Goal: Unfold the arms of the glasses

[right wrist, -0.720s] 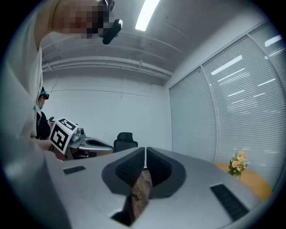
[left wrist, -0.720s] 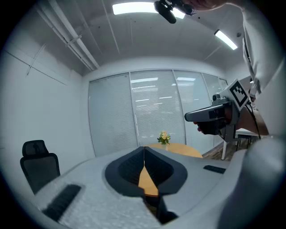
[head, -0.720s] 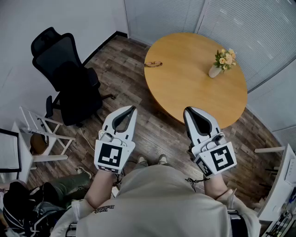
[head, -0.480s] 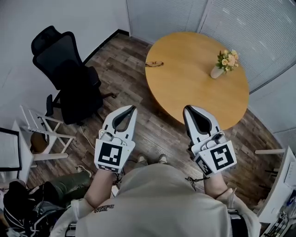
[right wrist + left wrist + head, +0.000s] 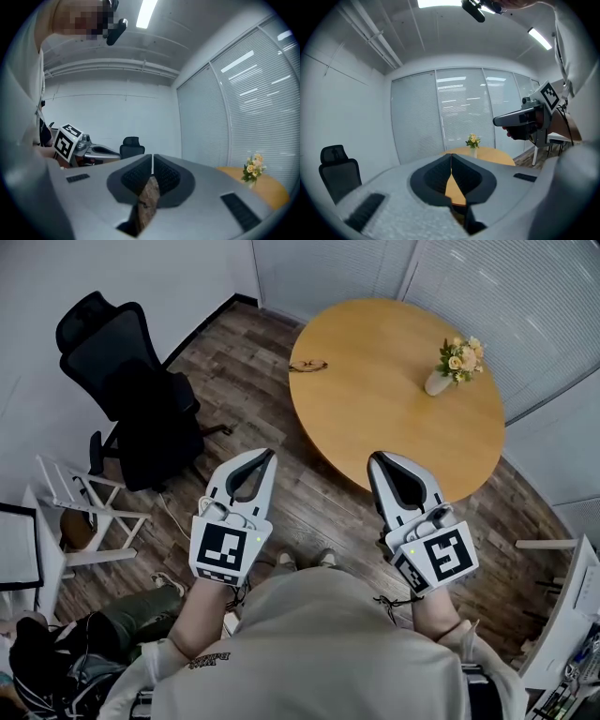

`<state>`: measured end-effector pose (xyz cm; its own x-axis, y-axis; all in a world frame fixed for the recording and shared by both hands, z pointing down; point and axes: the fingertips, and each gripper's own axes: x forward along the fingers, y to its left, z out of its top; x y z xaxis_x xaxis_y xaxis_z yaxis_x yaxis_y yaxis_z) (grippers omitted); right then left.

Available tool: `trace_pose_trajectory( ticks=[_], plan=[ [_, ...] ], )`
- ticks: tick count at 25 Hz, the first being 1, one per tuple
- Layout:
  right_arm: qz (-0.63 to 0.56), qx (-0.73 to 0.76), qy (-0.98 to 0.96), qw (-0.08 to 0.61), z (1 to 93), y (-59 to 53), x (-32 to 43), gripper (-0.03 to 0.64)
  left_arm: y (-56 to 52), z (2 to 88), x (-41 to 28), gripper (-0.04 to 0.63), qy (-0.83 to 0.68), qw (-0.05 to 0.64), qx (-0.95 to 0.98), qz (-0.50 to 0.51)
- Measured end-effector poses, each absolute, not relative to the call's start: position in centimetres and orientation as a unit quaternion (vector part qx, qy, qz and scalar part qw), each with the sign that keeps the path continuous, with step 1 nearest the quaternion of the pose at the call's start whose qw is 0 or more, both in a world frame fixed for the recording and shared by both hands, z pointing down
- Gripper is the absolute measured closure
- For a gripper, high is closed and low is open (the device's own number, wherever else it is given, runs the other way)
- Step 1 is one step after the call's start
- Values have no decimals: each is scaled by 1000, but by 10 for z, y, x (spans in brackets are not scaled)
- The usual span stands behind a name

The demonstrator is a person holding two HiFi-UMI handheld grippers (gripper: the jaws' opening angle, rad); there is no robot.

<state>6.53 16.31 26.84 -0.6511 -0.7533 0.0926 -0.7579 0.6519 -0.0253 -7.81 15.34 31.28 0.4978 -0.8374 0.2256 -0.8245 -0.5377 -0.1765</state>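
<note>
A pair of folded glasses (image 5: 307,366) lies at the far left edge of the round wooden table (image 5: 394,418). My left gripper (image 5: 267,455) is held over the floor, well short of the table, its jaws shut with nothing between them. My right gripper (image 5: 374,457) hovers just before the table's near edge, also shut and empty. In the left gripper view my left gripper (image 5: 451,154) points toward the table, and the right gripper (image 5: 520,119) shows at the right. In the right gripper view my right gripper (image 5: 153,156) faces the far wall; the glasses are out of sight there.
A small vase of flowers (image 5: 450,364) stands at the table's far right. A black office chair (image 5: 131,395) sits to the left on the wood floor. A white rack (image 5: 80,507) and bags lie at the lower left. Glass walls with blinds close the room behind the table.
The view has shifted slightly, so the table and glasses sit a little nearer and more to the left. Both grippers stay shut and level, held in the same pose.
</note>
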Motion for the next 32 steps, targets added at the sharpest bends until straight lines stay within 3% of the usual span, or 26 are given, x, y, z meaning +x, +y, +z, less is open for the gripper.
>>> trace_pose_trajectory(
  ticks=[32],
  plan=[
    [40,356,-931,65,304,154,130,581,157,346,-11,572,508,-2,-839,-194]
  ],
)
